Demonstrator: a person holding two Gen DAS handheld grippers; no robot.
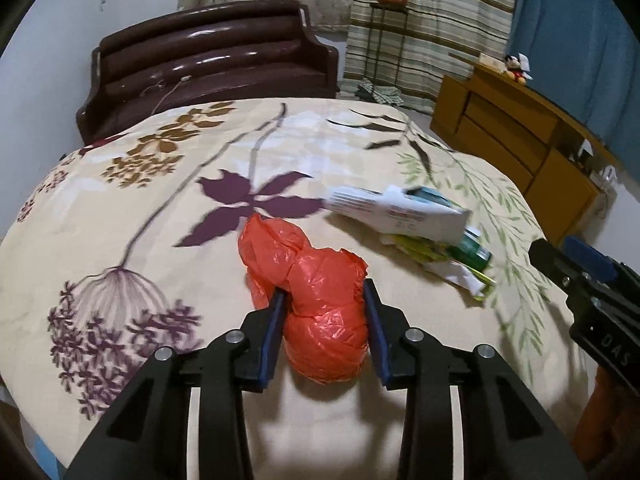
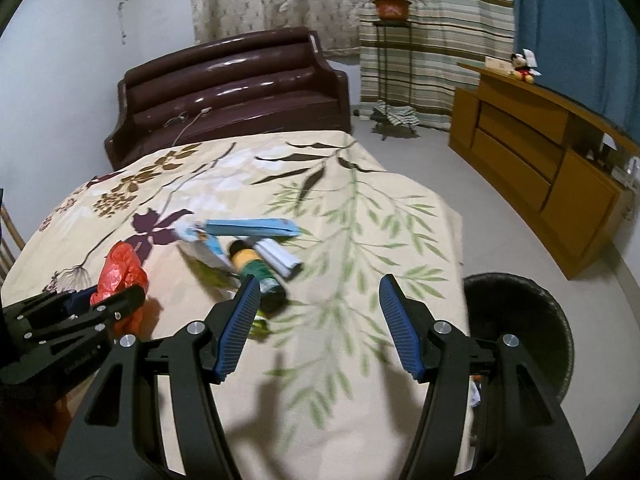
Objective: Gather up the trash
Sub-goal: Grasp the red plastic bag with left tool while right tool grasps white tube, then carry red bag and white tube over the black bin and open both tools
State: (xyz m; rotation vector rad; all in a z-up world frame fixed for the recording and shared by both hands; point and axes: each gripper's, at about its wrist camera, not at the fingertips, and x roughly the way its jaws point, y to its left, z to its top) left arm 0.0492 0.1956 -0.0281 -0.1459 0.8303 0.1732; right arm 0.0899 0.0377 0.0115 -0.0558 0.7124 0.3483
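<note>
Trash: the left gripper (image 1: 325, 300) clamps an orange plastic bag (image 1: 320, 304) near the bed's (image 1: 140, 184) front edge; the right gripper (image 2: 316, 320) hangs with jaws apart before the litter pile (image 2: 248, 252).

An orange plastic bag (image 1: 320, 300), a cream floral bedspread (image 1: 140, 208), and what looks like a green bottle (image 2: 262, 280).
</note>
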